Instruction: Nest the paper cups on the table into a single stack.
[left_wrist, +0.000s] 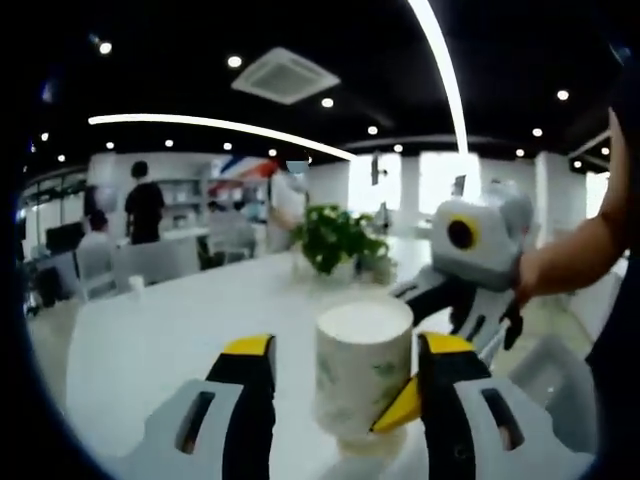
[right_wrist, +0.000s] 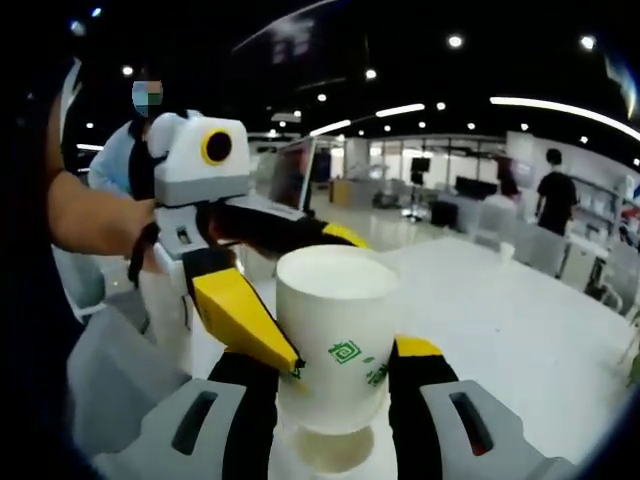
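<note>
Paper cup (right_wrist: 335, 340), white with a green printed mark, stands upright between both claws above the white counter (right_wrist: 520, 330). Left claw (left_wrist: 345, 385) and right claw (right_wrist: 335, 385) each grasp it from opposite sides. Risk: opposed squeezing may crush the thin wall or tip the cup.

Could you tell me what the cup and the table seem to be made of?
The cup looks like paper: matte white wall, thin rim and a printed green logo. It seems to sit in a second cup whose rim shows below. In the left gripper view the cup shows a flat matte base. The table has a smooth white top with a slight sheen, perhaps laminate; the pictures cannot settle it.
</note>
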